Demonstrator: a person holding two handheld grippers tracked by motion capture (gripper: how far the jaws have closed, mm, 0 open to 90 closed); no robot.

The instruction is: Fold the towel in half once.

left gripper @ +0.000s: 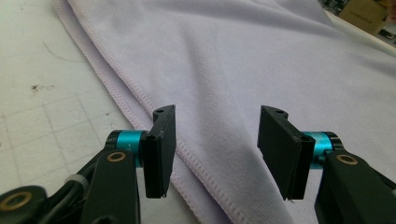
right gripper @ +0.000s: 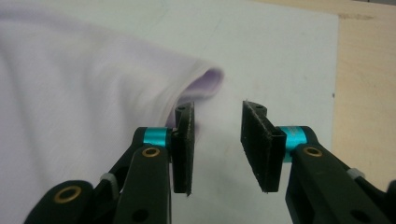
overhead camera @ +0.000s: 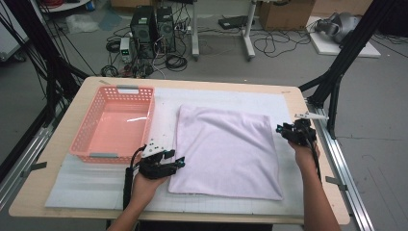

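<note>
Cloth [overhead camera: 223, 150]: lies flat on my counter [overhead camera: 62, 144], beside basket [overhead camera: 115, 124].
Left gripper [left gripper: 212, 154]: released, astride the hem; I lower, then pinch.
Right gripper [right gripper: 217, 147]: released, beside the cloth corner.

Cloth [left gripper: 261, 60] between the left tongs looks like soft matt fleece with a stitched hem; mat [left gripper: 42, 116] beside them is smooth, scuffed. Basket [overhead camera: 115, 122] farther left: glossy plastic.
</note>
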